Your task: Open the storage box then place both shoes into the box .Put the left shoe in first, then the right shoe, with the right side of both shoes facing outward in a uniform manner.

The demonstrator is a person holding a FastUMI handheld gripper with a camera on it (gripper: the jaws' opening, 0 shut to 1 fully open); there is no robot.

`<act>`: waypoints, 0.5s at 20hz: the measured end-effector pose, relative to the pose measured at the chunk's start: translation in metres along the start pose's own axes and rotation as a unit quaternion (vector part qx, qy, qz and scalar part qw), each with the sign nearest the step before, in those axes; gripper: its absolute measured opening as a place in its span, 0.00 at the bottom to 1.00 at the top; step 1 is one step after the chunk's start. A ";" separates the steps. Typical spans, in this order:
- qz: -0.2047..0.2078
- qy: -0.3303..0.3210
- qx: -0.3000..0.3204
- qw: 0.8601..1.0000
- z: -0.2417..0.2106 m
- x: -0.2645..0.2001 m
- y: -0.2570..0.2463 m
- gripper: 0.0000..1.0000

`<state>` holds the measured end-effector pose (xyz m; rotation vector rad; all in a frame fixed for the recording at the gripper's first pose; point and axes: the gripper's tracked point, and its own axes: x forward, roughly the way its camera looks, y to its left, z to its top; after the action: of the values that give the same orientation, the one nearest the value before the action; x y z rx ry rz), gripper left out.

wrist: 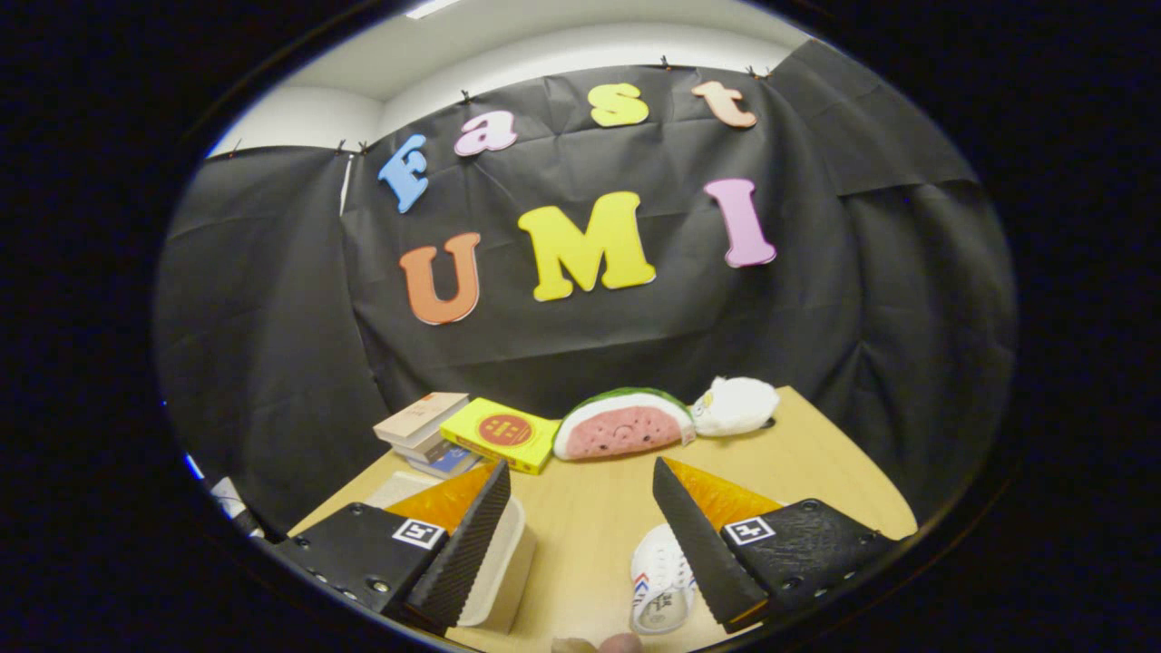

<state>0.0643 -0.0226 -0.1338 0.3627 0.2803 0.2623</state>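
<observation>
My gripper (580, 476) stands open above a wooden table (816, 453), with a wide gap and nothing between its fingers. A white shoe (660, 580) with red and blue side marks lies low beside the right finger, partly hidden by it. A pale storage box (503, 567) sits under and just right of the left finger; its far corner (399, 485) peeks out beyond that finger. Whether the box is open I cannot tell. A fingertip of a person's hand (599, 644) shows at the very bottom between the fingers.
Along the table's back edge lie a stack of books (426, 426), a yellow box (501, 435), a watermelon-slice plush (624, 424) and a white plush (736, 404). Black cloth walls stand close behind and to both sides. The table's right edge runs past the right finger.
</observation>
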 end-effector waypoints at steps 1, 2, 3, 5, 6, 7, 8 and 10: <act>0.022 0.021 0.014 0.999 -0.015 0.003 0.009 0.96; 0.040 0.041 0.024 0.998 -0.029 0.008 0.016 0.96; 0.054 0.060 0.030 0.996 -0.040 0.014 0.020 0.95; 0.078 0.097 0.053 0.991 -0.062 0.022 0.027 0.96; 0.086 0.113 0.067 0.988 -0.074 0.025 0.029 0.96; 0.096 0.131 0.082 0.983 -0.085 0.029 0.032 0.95; 0.104 0.146 0.093 0.979 -0.093 0.032 0.036 0.95; 0.121 0.170 0.110 0.972 -0.110 0.039 0.044 0.95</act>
<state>0.0569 0.0629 -0.2239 0.5740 0.6074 0.5384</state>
